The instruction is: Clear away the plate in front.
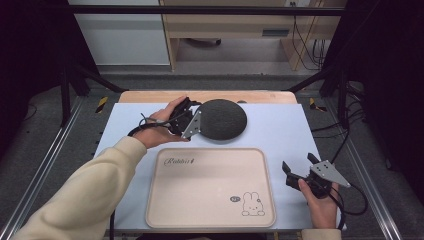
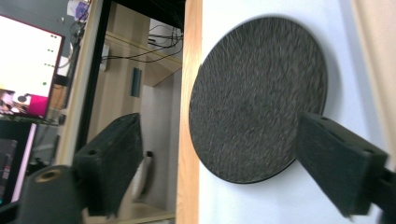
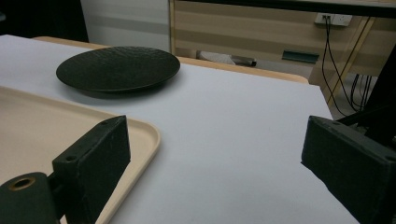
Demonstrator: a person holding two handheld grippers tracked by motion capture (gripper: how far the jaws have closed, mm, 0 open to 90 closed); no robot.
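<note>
A round black textured plate [image 1: 222,119] [image 2: 257,98] [image 3: 119,67] lies on the white table top [image 1: 280,132], toward its far edge. My left gripper [image 1: 194,112] [image 2: 217,123] is at the plate's left rim, rolled onto its side. Its jaws stand open around the rim: one is over the plate's near edge, the other beyond the table's far edge, and neither pad presses on the plate. A beige tray [image 1: 210,187] [image 3: 28,126] with a rabbit drawing lies empty at the front. My right gripper [image 1: 300,164] [image 3: 215,128] hovers low to the right of the tray, open with nothing between its jaws.
The table's wooden far edge [image 1: 210,96] runs just behind the plate. Black frame posts and cables [image 1: 345,100] stand at the sides. Bare white surface [image 3: 243,121] lies between the tray and the plate's right side.
</note>
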